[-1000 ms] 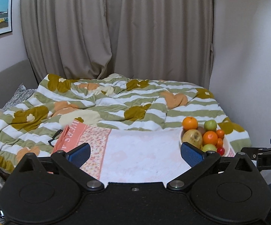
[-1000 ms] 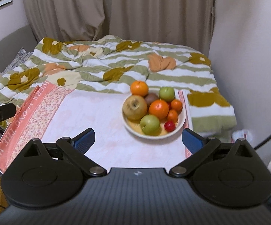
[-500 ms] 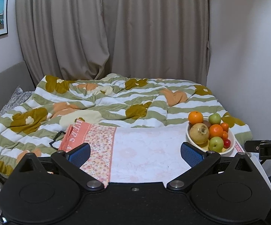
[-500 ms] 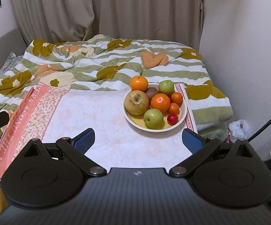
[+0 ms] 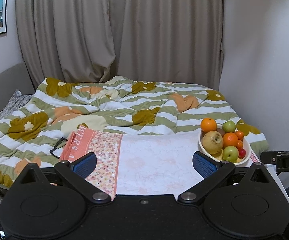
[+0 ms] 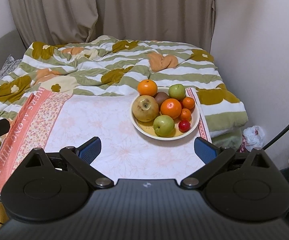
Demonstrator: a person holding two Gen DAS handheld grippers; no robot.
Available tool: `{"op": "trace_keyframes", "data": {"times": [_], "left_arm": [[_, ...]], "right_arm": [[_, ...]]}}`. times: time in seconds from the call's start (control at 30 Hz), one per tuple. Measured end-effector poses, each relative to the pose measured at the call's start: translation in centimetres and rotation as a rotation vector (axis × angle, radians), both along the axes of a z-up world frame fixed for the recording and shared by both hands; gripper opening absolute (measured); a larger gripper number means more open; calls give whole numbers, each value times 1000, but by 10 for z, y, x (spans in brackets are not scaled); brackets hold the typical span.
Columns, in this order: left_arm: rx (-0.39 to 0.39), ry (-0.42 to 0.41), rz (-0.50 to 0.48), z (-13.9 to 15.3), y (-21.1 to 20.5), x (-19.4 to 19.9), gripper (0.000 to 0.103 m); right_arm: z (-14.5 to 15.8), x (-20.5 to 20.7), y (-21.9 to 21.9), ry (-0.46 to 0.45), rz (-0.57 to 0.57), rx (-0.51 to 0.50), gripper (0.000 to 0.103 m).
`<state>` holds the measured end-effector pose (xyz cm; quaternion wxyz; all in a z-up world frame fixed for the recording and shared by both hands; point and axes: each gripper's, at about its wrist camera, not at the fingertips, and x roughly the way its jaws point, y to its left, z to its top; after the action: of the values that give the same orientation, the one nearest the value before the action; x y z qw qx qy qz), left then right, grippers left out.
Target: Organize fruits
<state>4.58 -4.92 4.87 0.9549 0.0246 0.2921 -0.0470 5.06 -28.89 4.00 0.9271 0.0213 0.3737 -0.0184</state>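
Both hand-held grippers released: left (image 5: pixel 144 163), right (image 6: pixel 147 148) | fruit bowl (image 6: pixel 195 123) at my right one's 12 o'clock on the worktop (image 6: pixel 112 132) | risk: heaped fruit likely rolls off if nudged.

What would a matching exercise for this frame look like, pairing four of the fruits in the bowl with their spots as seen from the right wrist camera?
Things:
1. large yellow-brown apple
2. small red fruit
3. kiwi
4. orange at the back

Places:
A. near right part of the bowl
B. far left rim, highest in the picture
C. left side, beside the near green apple
D. middle, half hidden behind other fruit

Pairs: 1-C, 2-A, 3-D, 4-B
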Motion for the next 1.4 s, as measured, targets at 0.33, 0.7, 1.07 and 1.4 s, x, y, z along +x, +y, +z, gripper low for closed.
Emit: {"op": "trace_keyframes", "data": {"times": [0.33,0.7,1.07,1.4], "left_arm": [[-2,0,7,-2,0,0,103],[11,3,3,-1,0,-2,103],[15,2,4,-1,1,-3,103],[64,-36,16,3,-1,-8,103]], "right_arm": [[-2,1,0,2,-2,4,103],[-3,1,1,3,0,5,103],[-3,-1,4,2,-3,9,103],[-3,-3,4,-1,-6,14,103]]}}
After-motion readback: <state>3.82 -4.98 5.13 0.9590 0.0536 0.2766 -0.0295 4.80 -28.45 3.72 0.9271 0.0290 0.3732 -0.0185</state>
